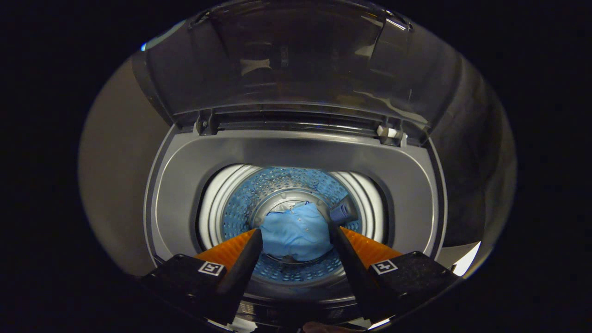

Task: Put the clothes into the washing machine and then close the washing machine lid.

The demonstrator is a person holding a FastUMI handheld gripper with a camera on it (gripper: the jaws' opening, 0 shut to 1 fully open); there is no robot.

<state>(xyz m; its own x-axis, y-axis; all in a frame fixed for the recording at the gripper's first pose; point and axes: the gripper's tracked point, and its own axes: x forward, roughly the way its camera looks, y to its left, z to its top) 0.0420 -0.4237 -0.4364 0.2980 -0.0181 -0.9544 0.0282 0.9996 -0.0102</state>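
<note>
Hand-held gripper: positioned over the open mouth of the washing machine, looking down into it. The two fingers stand wide apart with nothing clamped between them. The garment seen in the gap lies far below, at the drum floor, clear of both fingers.

Clothes: one light blue garment, crumpled in a heap at the bottom of the drum. Its longer extent appears to run from the near side of the drum toward the far side, roughly in line with the fingers. The bunching prevents any finding on which end is collar or hem. Its side margins are covered by the two fingers.

Drum: perforated wall, ringed by a pale ribbed collar at the top. Contents: the blue garment, and a small dark object with a bluish face at the drum wall just beyond the right finger; its nature cannot be made out.

Lid: raised, standing up beyond the opening on hinges at the rear of the grey top deck. It is dark and see-through with glare across it. What lies behind it is indistinct.
</note>
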